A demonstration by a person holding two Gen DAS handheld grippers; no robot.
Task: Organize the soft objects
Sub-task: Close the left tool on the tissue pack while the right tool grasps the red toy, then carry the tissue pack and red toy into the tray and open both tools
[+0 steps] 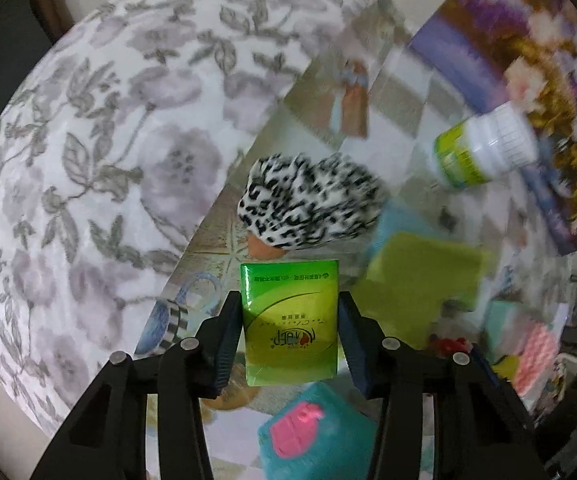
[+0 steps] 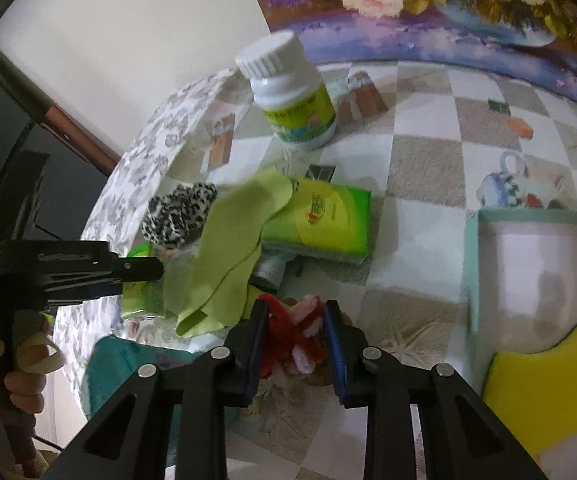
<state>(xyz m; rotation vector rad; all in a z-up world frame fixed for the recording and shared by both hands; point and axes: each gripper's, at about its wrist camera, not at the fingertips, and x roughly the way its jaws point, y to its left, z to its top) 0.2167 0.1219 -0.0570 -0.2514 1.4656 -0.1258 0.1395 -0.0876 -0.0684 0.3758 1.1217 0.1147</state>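
Observation:
My left gripper (image 1: 290, 300) is shut on a green tissue pack (image 1: 290, 324) and holds it above the table. Just beyond it lies a black-and-white leopard-print fluffy piece (image 1: 308, 204), also in the right wrist view (image 2: 176, 216). My right gripper (image 2: 294, 312) is shut on a red and pink fuzzy pipe-cleaner bundle (image 2: 296, 332). A lime green cloth (image 2: 232, 248) lies ahead of it, partly over a second green tissue pack (image 2: 324, 220). The left gripper (image 2: 144, 270) shows at the left of that view.
A white bottle with a green label (image 2: 292, 92) stands at the back. A pale bin (image 2: 528, 264) with a yellow sponge (image 2: 548, 384) is at the right. A teal cloth with a pink patch (image 1: 320, 436) lies near me. A floral picture (image 2: 428, 8) borders the table's back.

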